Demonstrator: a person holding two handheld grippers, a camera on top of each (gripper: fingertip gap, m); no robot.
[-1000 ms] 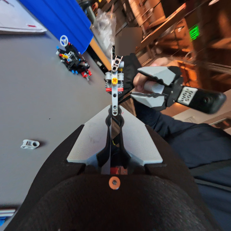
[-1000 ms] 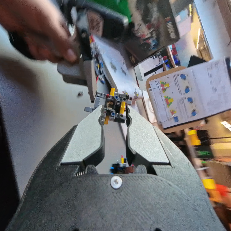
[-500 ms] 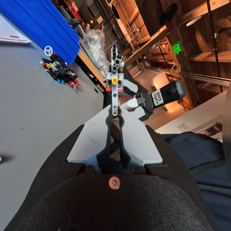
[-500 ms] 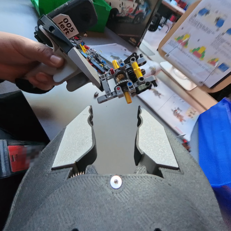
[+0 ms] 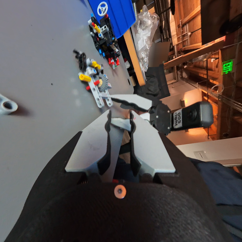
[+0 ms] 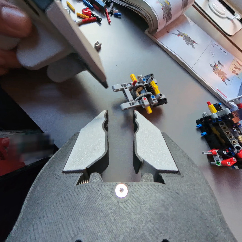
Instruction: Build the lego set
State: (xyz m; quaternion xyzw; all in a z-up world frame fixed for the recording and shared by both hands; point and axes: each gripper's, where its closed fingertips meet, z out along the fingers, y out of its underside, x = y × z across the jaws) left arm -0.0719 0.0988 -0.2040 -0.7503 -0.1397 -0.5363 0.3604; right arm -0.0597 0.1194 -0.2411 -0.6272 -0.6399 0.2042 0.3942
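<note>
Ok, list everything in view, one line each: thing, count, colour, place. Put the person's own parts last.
Grey table: one, under everything.
Small gear assembly: one, grey with yellow axles, lying on the table just beyond both tongs, touching neither.
Larger black build: one, black with red and blue pins, near the table's right edge.
Loose connector: one, grey, alone on the table.
Scattered pins and axles: several, red, yellow, blue, far side.
Instruction booklet: one, open, far right.
Blue bin: one, behind the black build.
Left tongs: open, empty.
Right tongs: open, empty.
Hand: one, gripping the left tongs' handle.
</note>
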